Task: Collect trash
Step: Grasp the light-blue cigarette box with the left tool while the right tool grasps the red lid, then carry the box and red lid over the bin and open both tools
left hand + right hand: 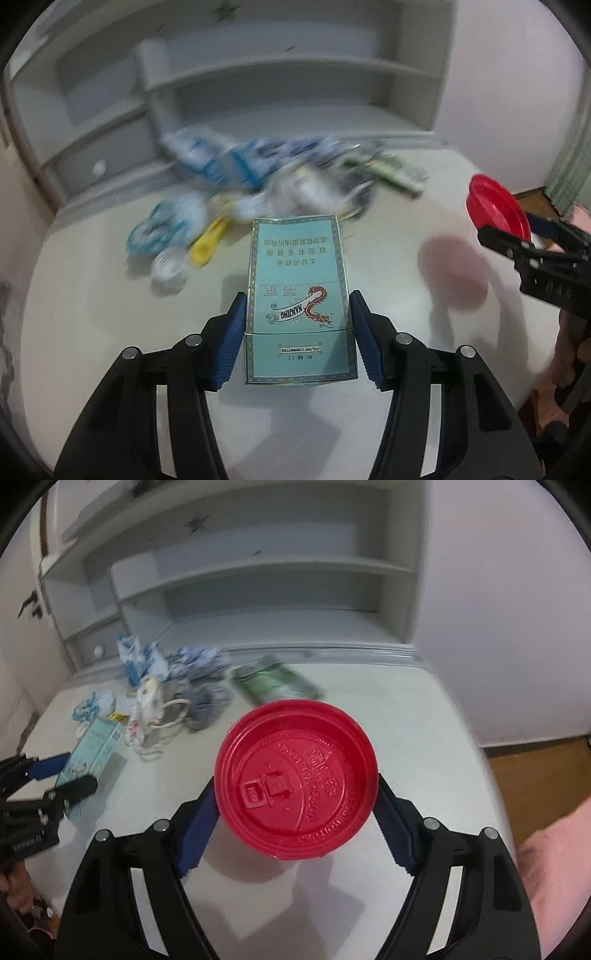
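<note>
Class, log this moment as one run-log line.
left tongs: shut on cigarette box | right tongs: shut on red lid | trash pile: on table

Trash pile (258, 177) motion-blurred, items indistinct, green packet (277, 681) smeared, shelf unit (258, 74) soft

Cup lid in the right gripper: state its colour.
Red, with raised lettering. The cup lid shows best in the right wrist view, clamped in the right gripper.

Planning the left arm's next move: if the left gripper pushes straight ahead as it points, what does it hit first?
Probably the blurred wrapper pile beyond the cigarette pack held by the left gripper; depth is unclear.
</note>
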